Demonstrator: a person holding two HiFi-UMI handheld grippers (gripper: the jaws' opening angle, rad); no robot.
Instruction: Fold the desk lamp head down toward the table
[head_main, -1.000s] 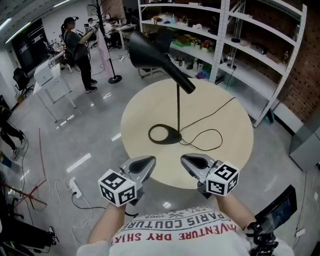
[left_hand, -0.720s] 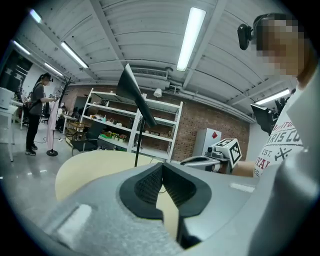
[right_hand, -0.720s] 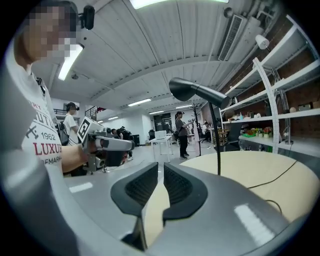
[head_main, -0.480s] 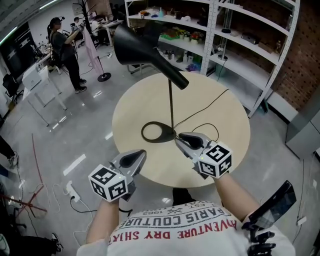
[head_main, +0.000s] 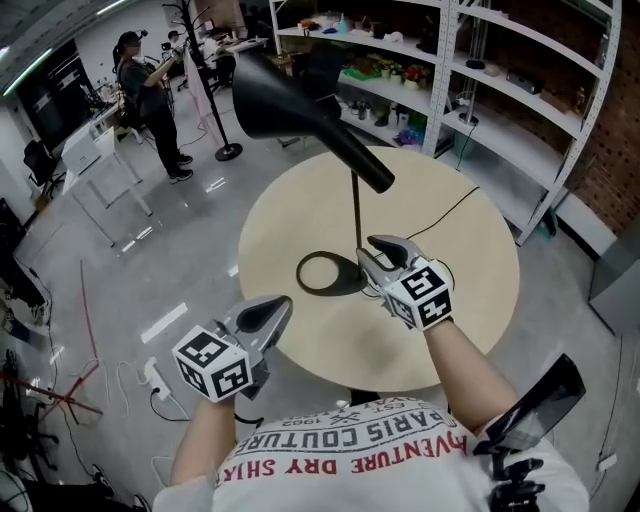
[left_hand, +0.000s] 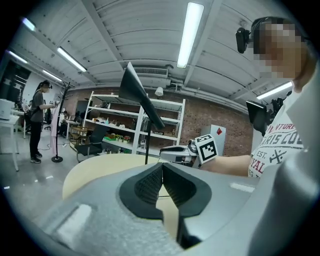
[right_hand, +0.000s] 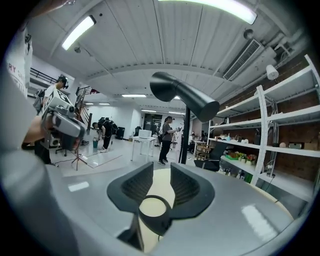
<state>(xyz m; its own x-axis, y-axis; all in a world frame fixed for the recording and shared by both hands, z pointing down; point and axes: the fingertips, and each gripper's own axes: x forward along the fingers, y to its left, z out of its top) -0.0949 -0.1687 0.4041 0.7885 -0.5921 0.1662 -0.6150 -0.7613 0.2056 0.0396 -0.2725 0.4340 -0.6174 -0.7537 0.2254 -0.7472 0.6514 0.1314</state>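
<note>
A: Head view first. The round table (head_main: 470, 300) fills the middle, and most of its top is bare, right side and near side both.

B: Only the lamp (head_main: 350, 155) stands on it. The ring base (head_main: 322, 272) is left of centre, the thin pole (head_main: 358, 225) goes straight up, and the black cone head (head_main: 280, 95) sits high at the upper left. Its mouth faces the upper left, not folded down.

A: A cord (head_main: 445, 210) runs from the foot of the pole to the upper right edge. Shelves (head_main: 520, 80) crowd that far side. The left is open floor (head_main: 150, 290), with a person (head_main: 150, 85) well off in the upper left corner.

B: Hands! The right gripper (head_main: 383, 252) is out over the table, forearm stretched, tips just beside the foot of the pole. The left gripper (head_main: 275, 308) sits back at the near edge, lower left, its marker cube (head_main: 212, 365) out over the floor.

A: Writing: the shirt (head_main: 350, 460) at the bottom, upside down, reads "PARIS COUTURE" and "ADVENTURE DRY".

B: Left gripper view now. Tongs clenched, ribbed pads (left_hand: 150, 187) flat together, nothing in them. The cone tilts in the upper middle, the right gripper is at mid-right by the pole, and the table's curved edge is at left.

A: Right gripper view. Tongs released, they've just been spreading, and the pads (right_hand: 135, 187) touch nothing. The ring base shows low in the gap, the pole rises just beyond, slightly right, and the head hangs overhead.

B: Shelves on the right, open floor and more people (right_hand: 165, 137) far off on the left.
</note>
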